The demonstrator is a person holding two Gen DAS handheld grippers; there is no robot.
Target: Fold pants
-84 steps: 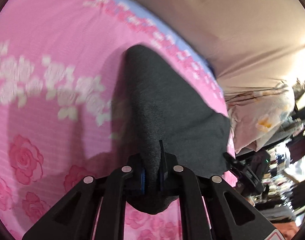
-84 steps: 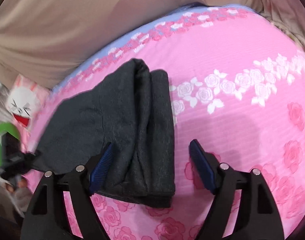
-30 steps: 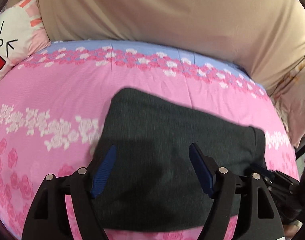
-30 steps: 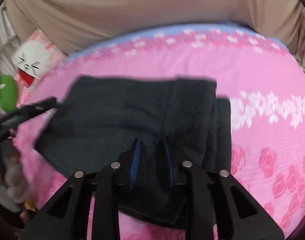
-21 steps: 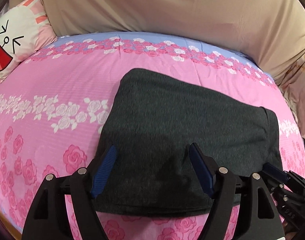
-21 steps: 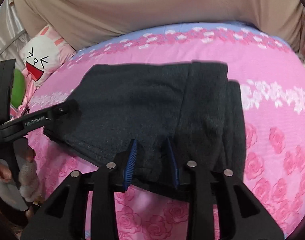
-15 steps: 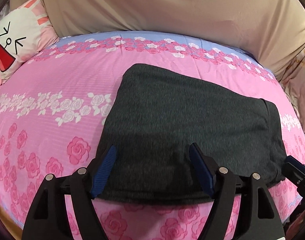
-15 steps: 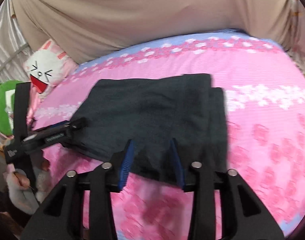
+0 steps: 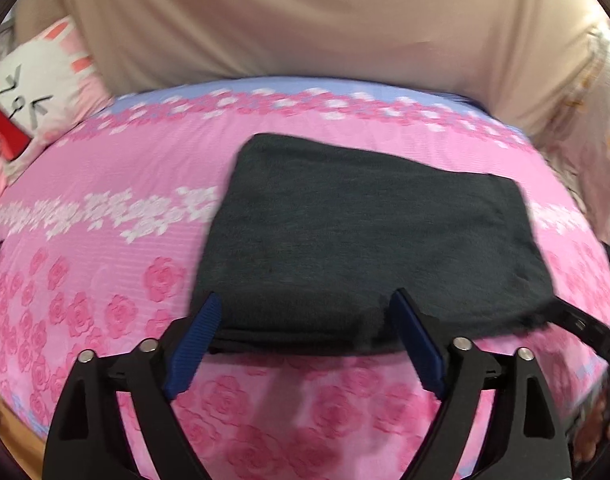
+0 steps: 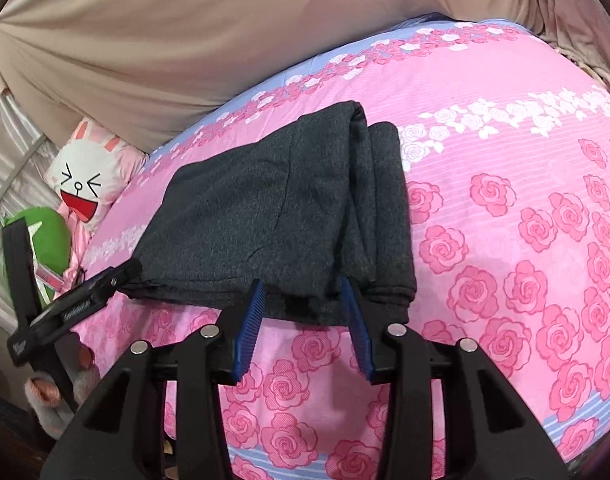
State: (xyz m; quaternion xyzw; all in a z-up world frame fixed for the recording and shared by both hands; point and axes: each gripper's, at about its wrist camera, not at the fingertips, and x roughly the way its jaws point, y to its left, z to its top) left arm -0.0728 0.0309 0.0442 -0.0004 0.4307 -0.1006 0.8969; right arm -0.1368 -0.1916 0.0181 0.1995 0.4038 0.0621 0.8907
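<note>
The dark grey pants [image 9: 365,240] lie folded into a flat rectangle on the pink rose-print bed sheet [image 9: 105,208]. My left gripper [image 9: 305,304] is open and empty, its blue pads just in front of the fold's near edge. In the right wrist view the folded pants [image 10: 273,216] show stacked layers at their right side. My right gripper [image 10: 301,284] is open and empty at the near edge of the pants. The left gripper [image 10: 121,274] also shows there, at the pants' left corner.
A white bunny cushion [image 9: 29,92] and a green plush [image 10: 49,236] lie at the bed's left end. A beige cloth [image 9: 305,16] covers the wall behind the bed. A pale floral pillow [image 9: 601,120] sits at the right. The bed's front edge is close below both grippers.
The right gripper let go of the pants' edge, opened and pulled back toward the bed's front edge. The left gripper also backed away, staying open. The pants stay folded flat.
</note>
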